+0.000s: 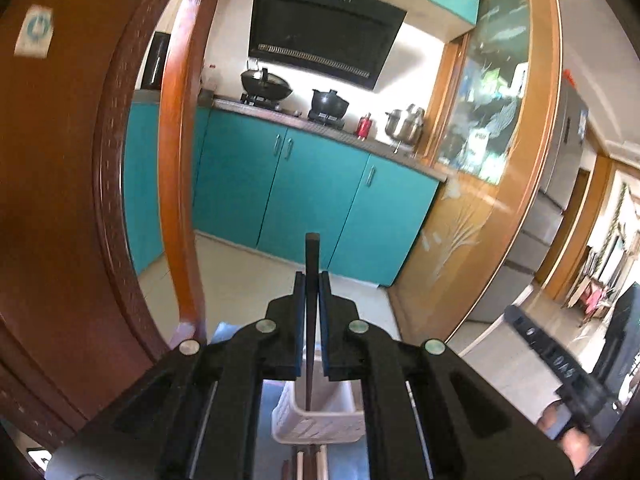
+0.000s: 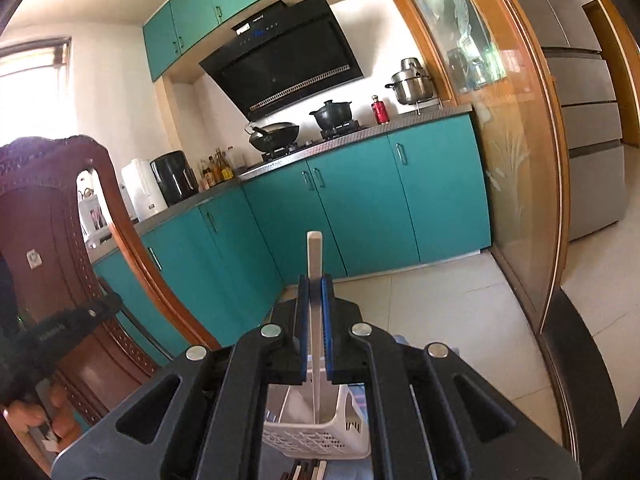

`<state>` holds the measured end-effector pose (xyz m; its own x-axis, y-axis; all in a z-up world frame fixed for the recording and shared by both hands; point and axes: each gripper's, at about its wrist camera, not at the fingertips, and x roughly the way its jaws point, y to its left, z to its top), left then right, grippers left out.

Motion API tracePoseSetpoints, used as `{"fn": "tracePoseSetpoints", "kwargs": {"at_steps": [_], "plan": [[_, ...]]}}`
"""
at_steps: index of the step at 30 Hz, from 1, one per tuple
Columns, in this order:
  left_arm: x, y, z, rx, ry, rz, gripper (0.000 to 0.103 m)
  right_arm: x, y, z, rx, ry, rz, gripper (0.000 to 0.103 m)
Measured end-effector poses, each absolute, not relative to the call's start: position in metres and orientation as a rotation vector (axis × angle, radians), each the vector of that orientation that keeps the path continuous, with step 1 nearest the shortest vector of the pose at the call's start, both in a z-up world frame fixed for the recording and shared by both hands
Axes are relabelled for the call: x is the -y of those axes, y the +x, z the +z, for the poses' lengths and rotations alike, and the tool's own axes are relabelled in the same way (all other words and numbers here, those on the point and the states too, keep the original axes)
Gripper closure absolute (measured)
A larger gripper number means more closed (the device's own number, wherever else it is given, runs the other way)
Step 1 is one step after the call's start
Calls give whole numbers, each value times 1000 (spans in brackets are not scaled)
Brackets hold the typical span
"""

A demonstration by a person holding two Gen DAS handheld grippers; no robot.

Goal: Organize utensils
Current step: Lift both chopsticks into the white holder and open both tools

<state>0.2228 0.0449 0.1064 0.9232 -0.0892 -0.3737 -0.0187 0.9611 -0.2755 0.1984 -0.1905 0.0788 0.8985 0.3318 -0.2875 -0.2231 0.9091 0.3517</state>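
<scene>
A: In the left wrist view, what does the left gripper [image 1: 312,280] hold?

B: Its jaws are closed on a dark chopstick [image 1: 312,256]. The stick stands upright between the pads, the square end above the fingertips in the middle of the frame, the thin end going down into the white basket [image 1: 316,426] at the bottom centre.

A: So the long axis is vertical?

B: Yes, it runs up and down in the frame, and the tip is already inside the basket rim. In front of the basket, at the bottom edge, more chopsticks [image 1: 310,462] lie flat (I cannot count them well).

A: And the right wrist view?

B: The right gripper [image 2: 316,284] is clamped on a pale chopstick [image 2: 314,252], also upright, and its lower end is inside the white basket [image 2: 320,440] at the bottom centre of that frame.

A: Which one is nearer to the basket?

B: I cannot tell, both are just above it. I judge the next move is only a release, straight down. The rim is close on each side of each stick, and a wooden chair [image 1: 72,200] stands on the left, so there is little free room on that side.
</scene>
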Motion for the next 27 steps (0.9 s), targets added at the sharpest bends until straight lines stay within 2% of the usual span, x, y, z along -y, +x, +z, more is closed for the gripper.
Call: {"fn": "tracePoseSetpoints", "kwargs": {"at_steps": [6, 8, 9, 10, 13, 15, 22, 25, 27], "plan": [[-51, 222, 81, -421, -300, -25, 96, 186, 199, 66, -405, 291, 276, 94], [-56, 219, 73, -422, -319, -13, 95, 186, 197, 67, -412, 270, 267, 83], [-58, 217, 70, -424, -326, -10, 91, 187, 194, 67, -413, 263, 262, 68], [-59, 213, 68, -417, -336, -10, 86, 188, 191, 68, -408, 265, 257, 61], [-57, 202, 68, -380, -322, -27, 72, 195, 175, 77, -392, 277, 277, 61], [-51, 190, 71, -358, -272, -57, 68, 198, 159, 86, -372, 264, 315, 61], [-41, 156, 59, -269, -135, -17, 67, 167, 116, 101, -493, 39, 484, 61], [-48, 159, 47, -327, -142, 13, 67, 142, 112, 70, -586, -50, 551, 61], [-53, 165, 38, -389, -182, 16, 67, 123, 128, 25, -713, -83, 573, 61]]}}
